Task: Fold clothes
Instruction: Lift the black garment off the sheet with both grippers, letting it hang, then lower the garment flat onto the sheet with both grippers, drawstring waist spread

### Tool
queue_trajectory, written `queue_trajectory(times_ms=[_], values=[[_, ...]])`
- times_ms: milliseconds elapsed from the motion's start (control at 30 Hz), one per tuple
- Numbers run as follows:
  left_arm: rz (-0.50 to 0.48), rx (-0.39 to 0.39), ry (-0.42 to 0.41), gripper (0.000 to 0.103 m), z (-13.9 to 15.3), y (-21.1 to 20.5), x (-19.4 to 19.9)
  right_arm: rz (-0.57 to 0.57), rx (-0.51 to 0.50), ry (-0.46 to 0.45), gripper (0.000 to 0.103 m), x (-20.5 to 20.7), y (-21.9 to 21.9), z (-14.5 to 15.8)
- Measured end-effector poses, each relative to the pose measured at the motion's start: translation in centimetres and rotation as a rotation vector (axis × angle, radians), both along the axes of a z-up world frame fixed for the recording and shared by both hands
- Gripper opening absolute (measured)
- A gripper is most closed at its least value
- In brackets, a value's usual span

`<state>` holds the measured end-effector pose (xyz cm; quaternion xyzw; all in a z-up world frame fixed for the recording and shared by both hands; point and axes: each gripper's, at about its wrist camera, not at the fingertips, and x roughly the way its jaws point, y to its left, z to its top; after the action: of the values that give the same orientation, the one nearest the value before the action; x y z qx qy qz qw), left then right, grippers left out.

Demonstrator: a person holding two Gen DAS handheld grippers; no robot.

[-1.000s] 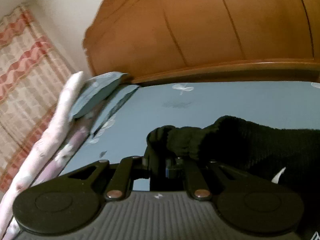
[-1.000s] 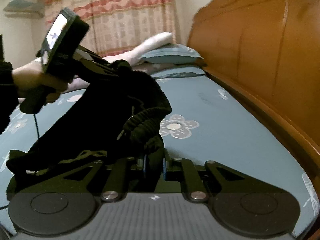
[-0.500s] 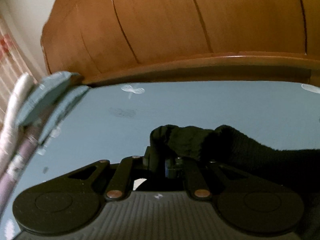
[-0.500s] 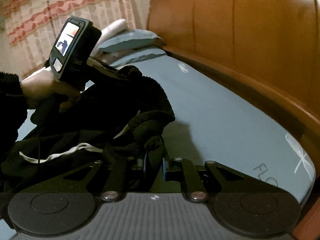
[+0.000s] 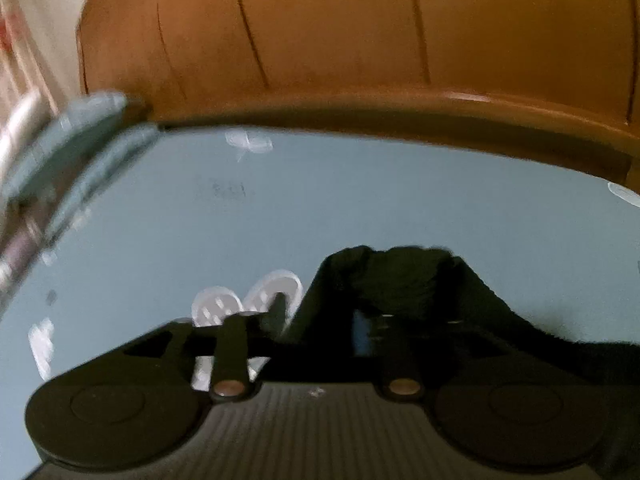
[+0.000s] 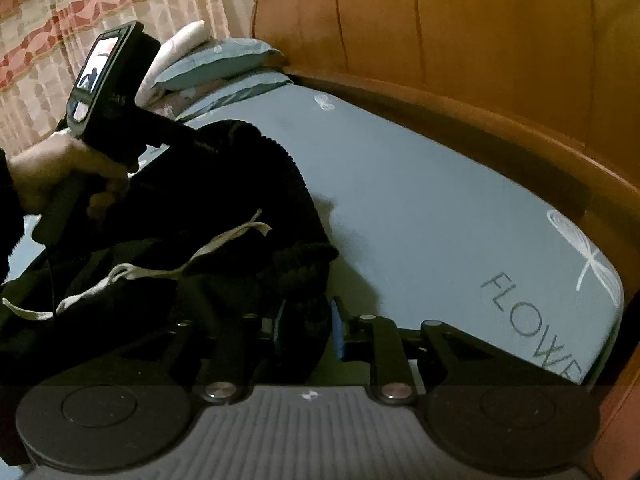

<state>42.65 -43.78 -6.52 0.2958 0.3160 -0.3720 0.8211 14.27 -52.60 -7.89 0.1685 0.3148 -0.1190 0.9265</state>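
Observation:
A black knit garment with a white drawstring hangs between my two grippers, just above the blue bed sheet. My right gripper is shut on a bunched black edge of it. In the left wrist view, the left gripper has its jaws spread. The left finger stands clear beside the cloth. The garment's black cuff still lies over the gap and hides the right finger. From the right wrist view, a hand holds the left gripper's body; its fingertips are buried in the cloth.
A tall wooden headboard runs along the far side of the bed. Blue pillows and a pale rolled quilt are stacked at the bed's head, before a patterned curtain. Bare sheet with white flower prints lies ahead.
The left gripper's jaws have spread apart from their earlier tight hold on the cuff. Both grippers have sunk closer to the sheet, and the garment hangs lower.

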Motion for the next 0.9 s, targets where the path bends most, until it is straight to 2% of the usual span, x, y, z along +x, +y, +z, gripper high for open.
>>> queue_trajectory(times_ms=[167,300,367,467,533,567,800,900], values=[[0.014,0.061,-0.007,0.053,-1.0,-0.6,0.0,0.006,0.013,0.03,0.035,-0.1,-0.1,-1.1],[0.042,0.001,-0.021,0.055,-0.2,0.2,-0.1,0.007,0.03,0.059,0.036,-0.1,0.2,-2.3],[0.067,-0.046,0.031,0.059,0.7,0.9,0.4,0.004,0.035,0.058,0.038,-0.2,0.3,-2.4],[0.058,-0.058,0.102,0.064,1.9,1.9,0.8,0.005,0.034,0.044,0.04,-0.3,0.6,-1.8],[0.029,-0.07,0.148,0.073,2.8,2.9,0.5,0.007,0.028,0.029,0.042,-0.4,1.0,-1.2],[0.012,-0.071,0.149,0.073,3.2,3.4,0.2,0.009,0.024,0.021,0.043,-0.5,1.2,-0.8],[-0.04,0.001,0.014,0.074,6.2,8.3,-4.1,0.062,0.027,-0.058,0.045,-1.2,3.6,2.1],[-0.008,0.008,-0.02,0.074,7.7,12.3,-5.5,0.107,0.03,-0.085,0.05,-1.2,5.3,3.3]])
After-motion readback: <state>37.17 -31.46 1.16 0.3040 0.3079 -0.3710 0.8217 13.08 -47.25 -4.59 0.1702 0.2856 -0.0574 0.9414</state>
